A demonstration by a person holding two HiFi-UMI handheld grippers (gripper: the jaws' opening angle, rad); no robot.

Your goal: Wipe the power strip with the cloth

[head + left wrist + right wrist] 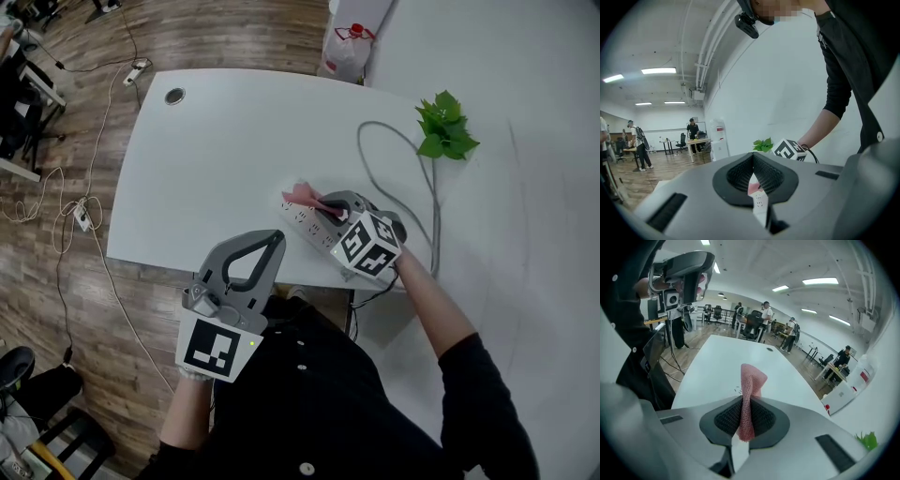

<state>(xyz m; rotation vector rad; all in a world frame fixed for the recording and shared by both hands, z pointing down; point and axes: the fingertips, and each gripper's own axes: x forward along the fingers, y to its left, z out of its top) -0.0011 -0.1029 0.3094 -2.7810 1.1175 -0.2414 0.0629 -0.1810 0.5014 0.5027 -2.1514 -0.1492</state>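
Observation:
A white power strip point(307, 225) lies near the front edge of the white table point(225, 159). My right gripper point(323, 208) rests over its middle, shut on a pink cloth point(302, 194) that sticks out past the jaws onto the strip's far end. In the right gripper view the cloth point(750, 385) stands pinched upright in my right gripper point(743, 399), with a bit of the strip point(738, 452) below. My left gripper point(277, 236) hovers at the table's front edge, shut and empty, pointing at the strip point(760, 204). Its tips point(753, 155) meet.
A grey cable point(375, 136) loops from the strip toward a green plant point(445, 127). A cable grommet point(174, 96) sits at the table's far left. A second white table point(534, 225) adjoins on the right. Cords and another strip point(82, 217) lie on the wood floor.

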